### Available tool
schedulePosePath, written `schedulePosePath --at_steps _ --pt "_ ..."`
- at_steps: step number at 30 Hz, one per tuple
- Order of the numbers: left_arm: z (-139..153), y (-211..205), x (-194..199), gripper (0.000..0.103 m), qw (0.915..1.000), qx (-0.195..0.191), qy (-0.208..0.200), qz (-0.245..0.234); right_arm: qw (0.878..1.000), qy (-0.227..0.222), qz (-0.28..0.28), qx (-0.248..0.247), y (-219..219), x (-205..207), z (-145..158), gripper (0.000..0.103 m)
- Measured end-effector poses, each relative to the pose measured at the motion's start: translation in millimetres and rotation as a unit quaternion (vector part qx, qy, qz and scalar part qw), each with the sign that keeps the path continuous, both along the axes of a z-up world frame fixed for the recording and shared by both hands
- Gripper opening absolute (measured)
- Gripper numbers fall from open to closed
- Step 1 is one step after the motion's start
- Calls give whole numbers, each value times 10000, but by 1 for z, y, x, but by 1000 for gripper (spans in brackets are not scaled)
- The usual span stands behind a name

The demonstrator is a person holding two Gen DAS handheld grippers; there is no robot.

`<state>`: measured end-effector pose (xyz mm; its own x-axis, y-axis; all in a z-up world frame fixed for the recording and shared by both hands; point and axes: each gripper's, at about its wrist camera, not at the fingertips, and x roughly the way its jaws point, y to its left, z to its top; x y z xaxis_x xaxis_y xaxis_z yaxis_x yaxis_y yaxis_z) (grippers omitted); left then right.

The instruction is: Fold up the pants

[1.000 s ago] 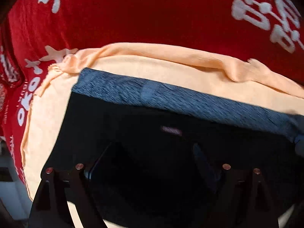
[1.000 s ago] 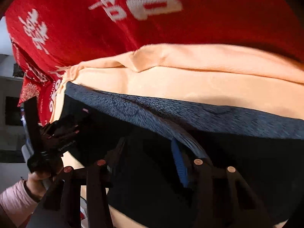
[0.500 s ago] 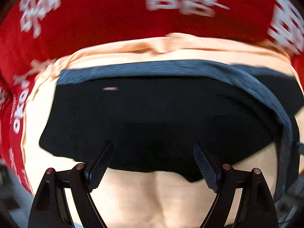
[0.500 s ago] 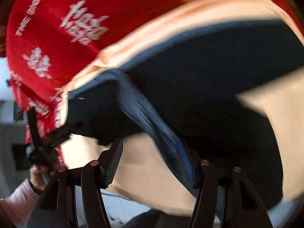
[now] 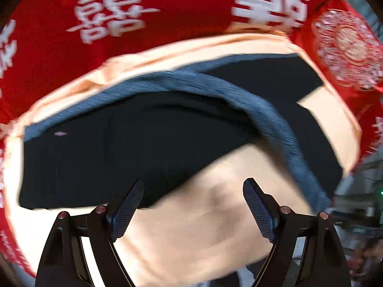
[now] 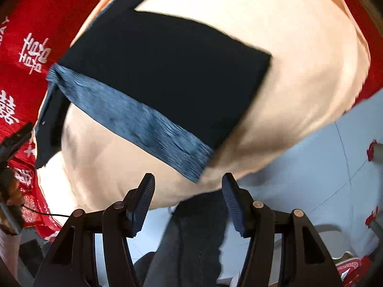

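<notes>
Both grippers have pulled back off the black pants (image 6: 167, 76): the right gripper (image 6: 188, 203), which a second ago pinched the grey-blue waistband (image 6: 134, 122), now gapes empty, while the left gripper (image 5: 191, 208) hangs over bare peach cloth (image 5: 203, 227).

Work surface covered w/ a peach cloth (image 6: 299, 55), laid over a red cloth (image 5: 167, 12) printed w/ white characters & a round ornamental motif at the right of the left wrist view. Below the table edge in the right wrist view: pale grey tiled floor (image 6: 323, 167) w/ thin joint lines, bright daylight falling across it. Far right edge of the left wrist view is blurred dim clutter, can't tell what.
</notes>
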<state>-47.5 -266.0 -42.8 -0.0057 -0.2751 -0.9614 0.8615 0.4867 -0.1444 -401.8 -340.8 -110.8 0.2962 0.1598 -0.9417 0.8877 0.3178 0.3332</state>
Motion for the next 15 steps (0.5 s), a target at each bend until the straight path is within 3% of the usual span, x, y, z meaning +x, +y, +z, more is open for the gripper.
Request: schedulePosePath --at_steps 6,9,13,15 --pt "-36 -43 -61 86 9972 25 665 -327 9995 -196 220 -109 -3 -4 -11 62" --pt "-51 -62 -84 86 9959 42 830 -367 9981 -544 291 87 -9 -3 -20 62" --pt "-62 -80 -98 86 9943 91 1037 -246 9951 -848 437 272 -14 -8 -26 50" --pt "-65 -86 -101 86 9942 127 1044 -201 9926 -1044 460 414 -16 -12 -27 49"
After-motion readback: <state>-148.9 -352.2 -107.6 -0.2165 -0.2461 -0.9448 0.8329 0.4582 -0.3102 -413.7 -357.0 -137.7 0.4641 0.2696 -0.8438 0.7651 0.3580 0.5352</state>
